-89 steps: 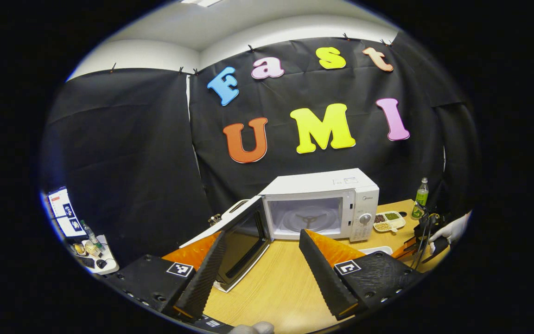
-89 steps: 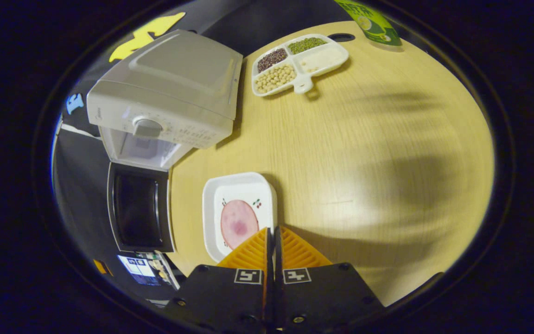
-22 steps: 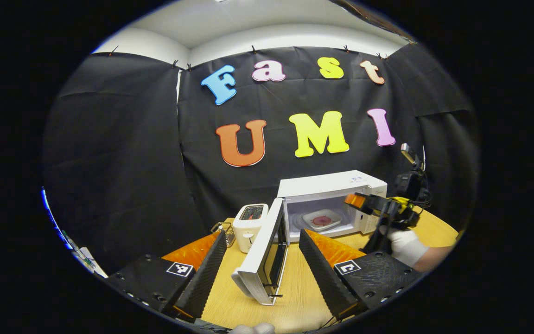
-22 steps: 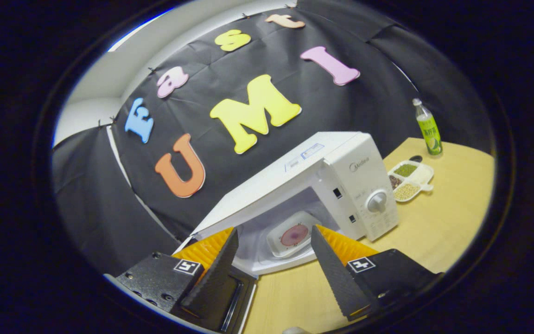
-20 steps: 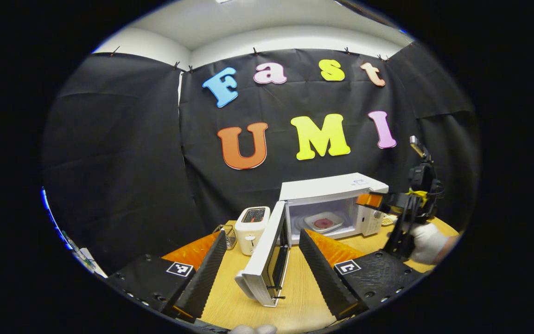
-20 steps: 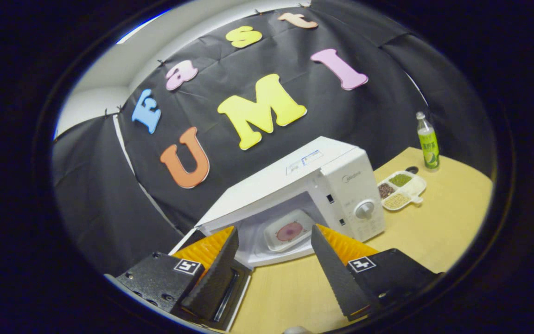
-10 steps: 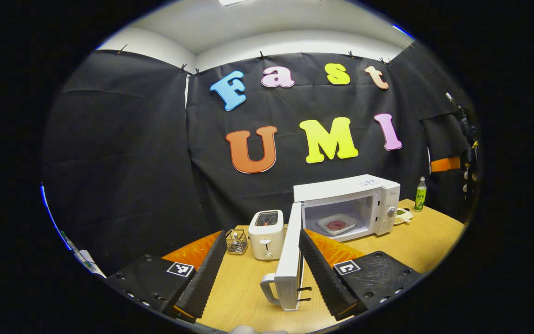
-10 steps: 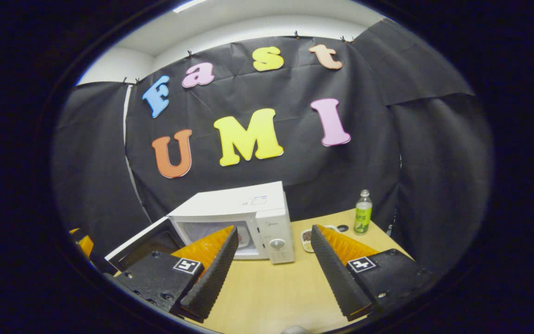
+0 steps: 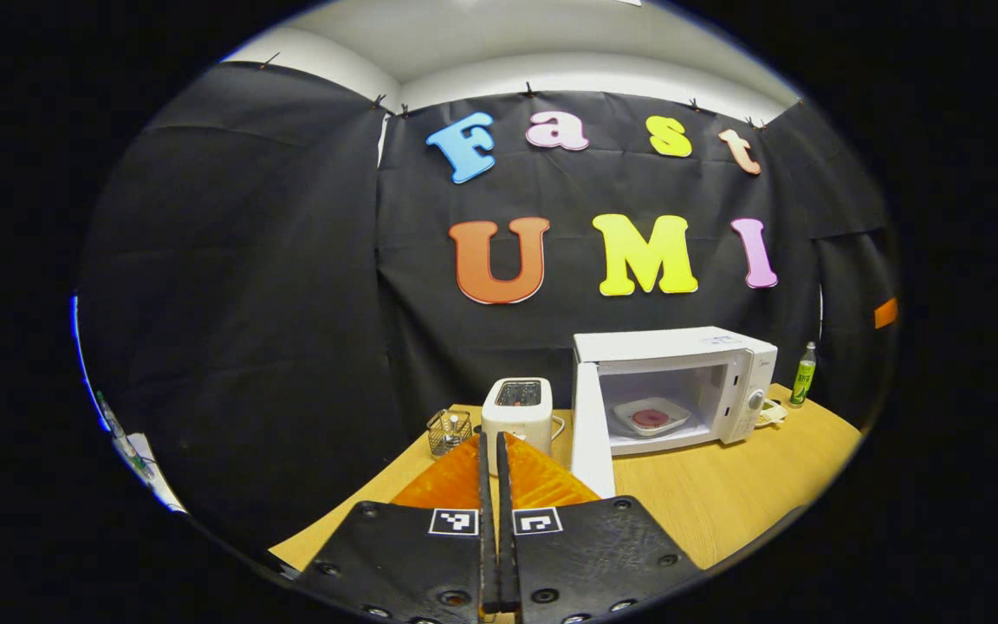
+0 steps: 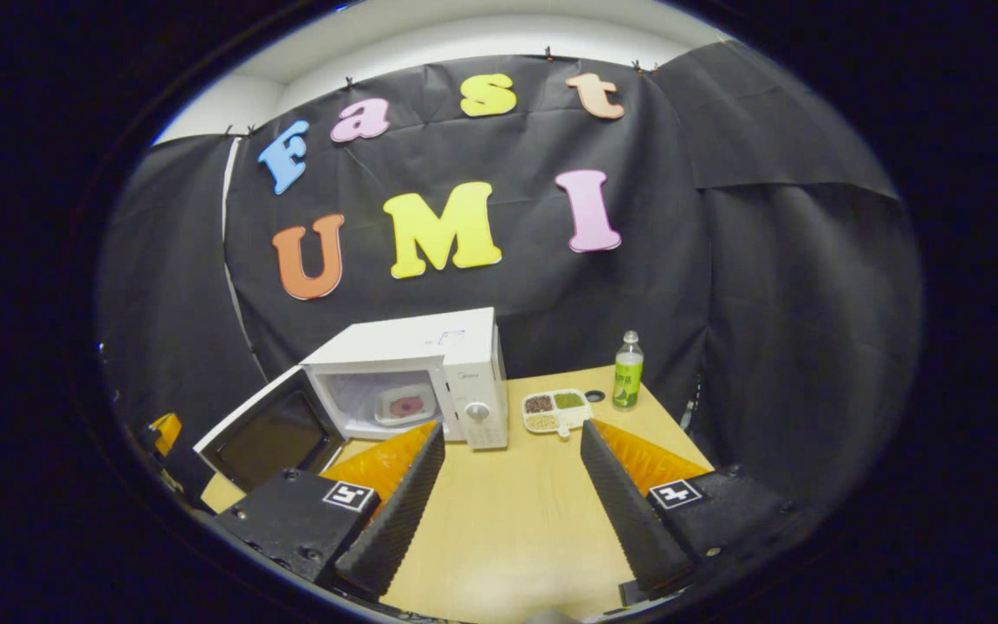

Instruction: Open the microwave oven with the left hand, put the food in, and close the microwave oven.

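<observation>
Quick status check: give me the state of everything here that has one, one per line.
microwave door: open, swung wide
plate of food: inside the microwave
left tongs: shut, holding nothing
right tongs: open, empty
green bottle: upright, capped
toaster: slots empty

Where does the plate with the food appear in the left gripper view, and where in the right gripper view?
Left gripper view: the plate with the food lies inside the open microwave, right of centre.
Right gripper view: the plate lies in the same cavity, left of centre, beyond the open right gripper.
Shared landmark: the green bottle stands on the table to the right of the microwave.
</observation>
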